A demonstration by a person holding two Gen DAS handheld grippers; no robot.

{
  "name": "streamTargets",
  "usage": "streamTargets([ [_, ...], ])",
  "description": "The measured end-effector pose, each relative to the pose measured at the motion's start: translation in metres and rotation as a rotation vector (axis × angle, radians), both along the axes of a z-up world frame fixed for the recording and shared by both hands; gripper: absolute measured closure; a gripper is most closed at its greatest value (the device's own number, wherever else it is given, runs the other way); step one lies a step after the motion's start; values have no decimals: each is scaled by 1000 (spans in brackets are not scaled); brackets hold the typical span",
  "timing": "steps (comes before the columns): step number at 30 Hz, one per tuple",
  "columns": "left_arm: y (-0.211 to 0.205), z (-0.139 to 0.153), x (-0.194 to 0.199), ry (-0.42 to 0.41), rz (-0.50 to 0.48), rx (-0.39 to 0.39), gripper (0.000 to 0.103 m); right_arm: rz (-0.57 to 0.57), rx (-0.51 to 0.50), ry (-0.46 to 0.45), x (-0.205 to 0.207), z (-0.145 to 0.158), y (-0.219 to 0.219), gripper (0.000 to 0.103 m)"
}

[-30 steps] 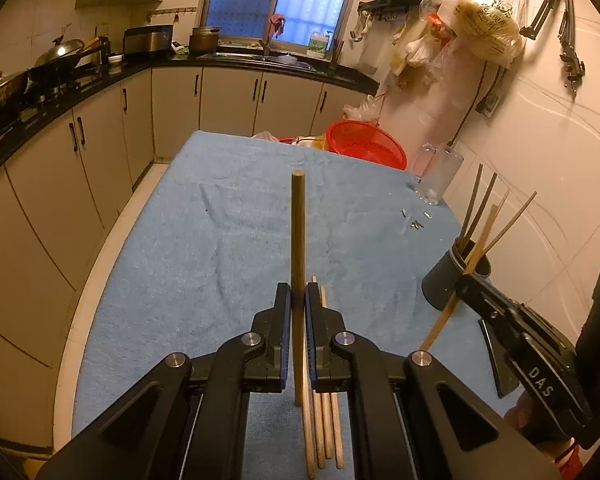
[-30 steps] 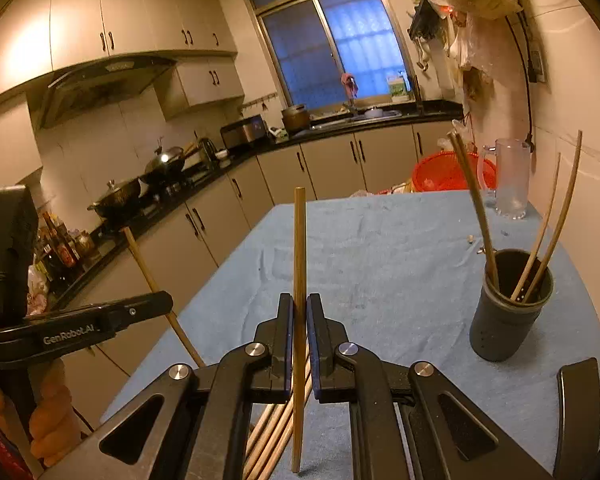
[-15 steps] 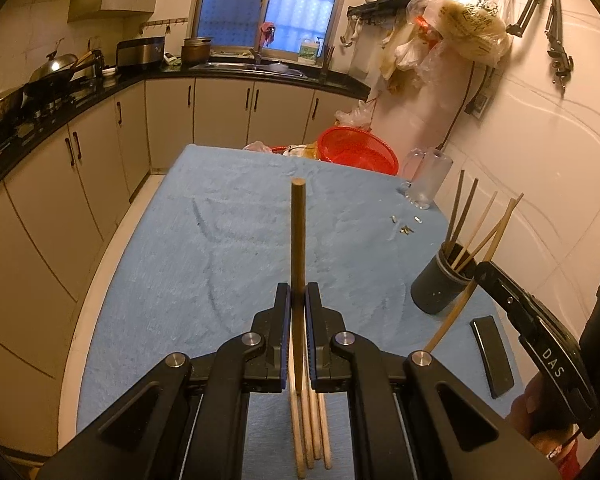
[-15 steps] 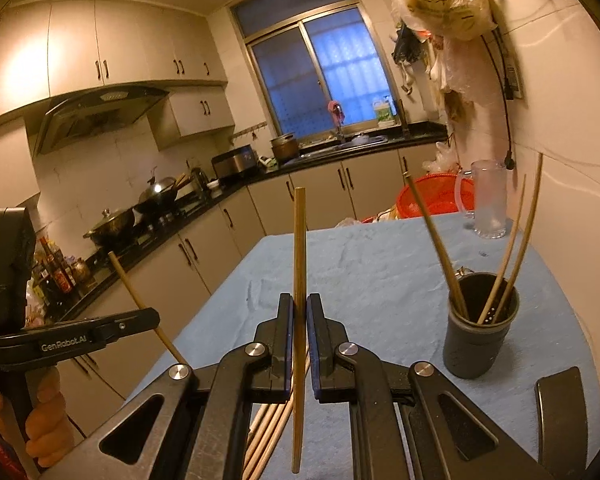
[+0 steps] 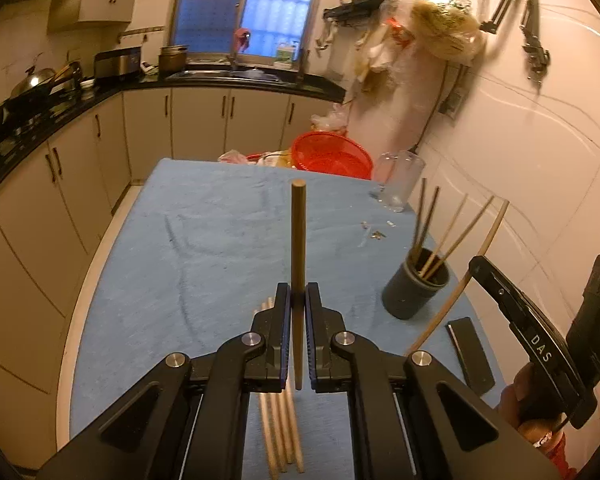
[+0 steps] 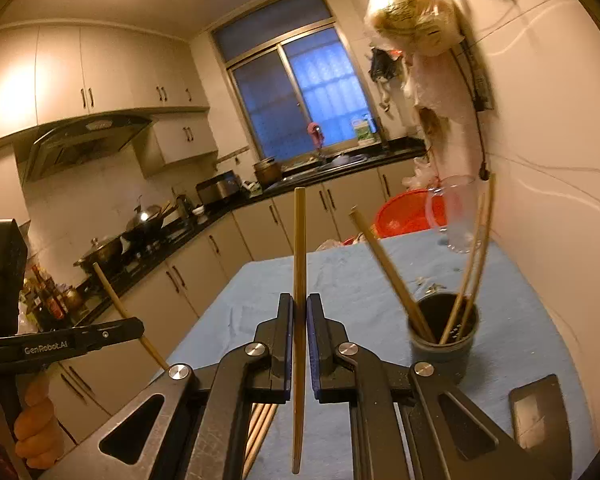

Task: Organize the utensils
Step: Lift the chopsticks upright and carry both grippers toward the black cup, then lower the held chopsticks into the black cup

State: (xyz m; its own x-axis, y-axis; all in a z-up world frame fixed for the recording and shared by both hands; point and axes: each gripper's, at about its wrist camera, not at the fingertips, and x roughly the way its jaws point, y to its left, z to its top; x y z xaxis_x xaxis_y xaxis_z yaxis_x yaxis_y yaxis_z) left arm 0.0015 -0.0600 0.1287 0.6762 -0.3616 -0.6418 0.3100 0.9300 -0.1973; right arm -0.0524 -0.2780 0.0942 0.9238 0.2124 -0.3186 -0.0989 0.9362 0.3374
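Note:
My left gripper [image 5: 298, 294] is shut on a wooden chopstick [image 5: 298, 240] that stands upright between its pads. My right gripper [image 6: 300, 306] is shut on a second chopstick [image 6: 299, 248], also upright. A dark grey holder cup [image 5: 414, 290] with several chopsticks leaning in it stands to the right on the blue cloth [image 5: 220, 232]; in the right wrist view the cup [image 6: 444, 338] lies ahead and right of the held chopstick. Loose chopsticks [image 5: 280, 432] lie on the cloth under the left gripper. The right gripper [image 5: 476, 268] shows at the left view's right edge, the left gripper [image 6: 138, 326] at the right view's left edge.
A black flat object [image 5: 470, 354] lies near the cup at the table's right edge. A glass mug [image 5: 400, 184] and a red colander [image 5: 332, 156] stand at the far end. Small bits [image 5: 374, 232] lie on the cloth. The wall [image 5: 520, 160] runs along the right; cabinets [image 5: 40, 200] along the left.
Both grippers have risen with their chopsticks and drawn back, so the cup and table look farther and lower. The right gripper has tilted its view upward.

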Motion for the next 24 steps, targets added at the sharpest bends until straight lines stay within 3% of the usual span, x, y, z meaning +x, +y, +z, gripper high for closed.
streamTargets([
  [24,-101,43,13,-38,-179,7,97,-178,32,-87,-27,31,-93,96],
])
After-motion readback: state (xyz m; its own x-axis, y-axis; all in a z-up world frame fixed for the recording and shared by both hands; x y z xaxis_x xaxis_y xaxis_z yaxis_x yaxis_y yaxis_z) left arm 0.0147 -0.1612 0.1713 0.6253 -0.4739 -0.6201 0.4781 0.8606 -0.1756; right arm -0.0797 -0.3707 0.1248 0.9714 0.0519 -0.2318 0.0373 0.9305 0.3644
